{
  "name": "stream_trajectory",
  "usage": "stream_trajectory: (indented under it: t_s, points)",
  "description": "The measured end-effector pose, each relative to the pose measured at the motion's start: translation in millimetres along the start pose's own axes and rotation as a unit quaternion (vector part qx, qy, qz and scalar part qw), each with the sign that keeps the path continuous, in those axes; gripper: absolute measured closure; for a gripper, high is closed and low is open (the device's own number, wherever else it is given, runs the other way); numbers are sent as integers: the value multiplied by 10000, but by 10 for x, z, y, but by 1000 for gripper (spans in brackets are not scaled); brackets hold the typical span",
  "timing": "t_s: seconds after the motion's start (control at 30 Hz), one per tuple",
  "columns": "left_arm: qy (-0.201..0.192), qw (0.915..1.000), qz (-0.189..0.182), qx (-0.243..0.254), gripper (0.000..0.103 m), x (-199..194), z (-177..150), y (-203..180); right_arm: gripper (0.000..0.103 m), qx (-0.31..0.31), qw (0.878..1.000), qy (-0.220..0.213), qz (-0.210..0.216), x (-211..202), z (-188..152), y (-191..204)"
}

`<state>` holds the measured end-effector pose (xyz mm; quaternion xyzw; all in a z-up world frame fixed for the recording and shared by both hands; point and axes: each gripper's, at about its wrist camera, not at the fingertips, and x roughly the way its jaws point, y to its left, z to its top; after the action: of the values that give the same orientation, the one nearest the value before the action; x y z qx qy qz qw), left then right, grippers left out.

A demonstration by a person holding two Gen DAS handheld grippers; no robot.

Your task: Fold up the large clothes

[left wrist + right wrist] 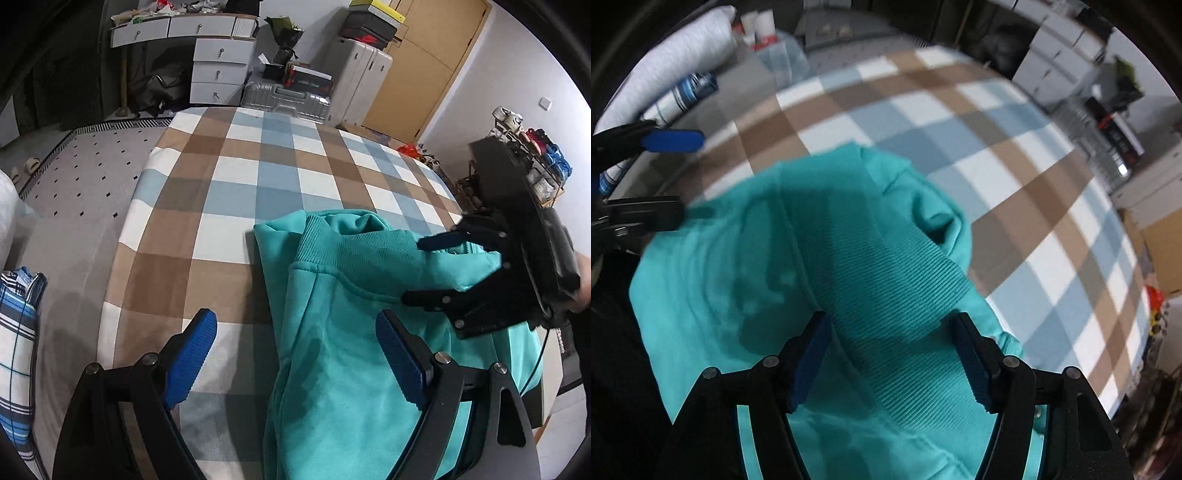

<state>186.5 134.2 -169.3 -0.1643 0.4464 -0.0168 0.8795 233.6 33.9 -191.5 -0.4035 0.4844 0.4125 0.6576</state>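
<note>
Teal sweatshirt (343,332) lies folded at the bed's (236,177) near edge, ribbed hem crosswise directly beneath the right gripper (890,354), jaws released. Left gripper (295,358), empty and spread, straddles its left edge.

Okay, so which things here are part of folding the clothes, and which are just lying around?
Job: teal sweatshirt, checked bed cover under it, left gripper, right gripper.
Lying about: silver suitcase, white drawers, plaid cloth, shoe rack.

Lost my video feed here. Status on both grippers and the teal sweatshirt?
Left gripper open, empty. Right gripper open over ribbed hem, nothing pinched. Teal sweatshirt partly folded on checked bedspread. Nothing in the way.
</note>
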Motion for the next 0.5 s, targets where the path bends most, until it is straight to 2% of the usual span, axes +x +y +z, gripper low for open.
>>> stream_trajectory:
  t_s: [0.07, 0.13, 0.2, 0.3, 0.4, 0.5]
  points:
    - [34, 10000, 13, 42, 18, 19, 10, 11, 32, 173, 9998, 76, 119, -10, -21, -48]
    - [105, 9999, 17, 24, 18, 56, 20, 35, 45, 316, 9993, 165, 127, -51, -38, -69]
    - [195, 9998, -21, -28, 18, 76, 19, 70, 63, 402, 9987, 264, 159, -117, -68, -52]
    - [232, 9997, -54, -87, 18, 68, 14, 96, 84, 125, 9993, 347, -46, -196, -124, 138]
    - [193, 9998, -43, -74, 18, 41, 8, 89, 93, -93, 9988, 249, -420, -227, -178, 308]
    - [207, 9997, -43, -77, 18, 46, -1, 78, 95, 81, 9960, -76, -891, -274, -176, 353]
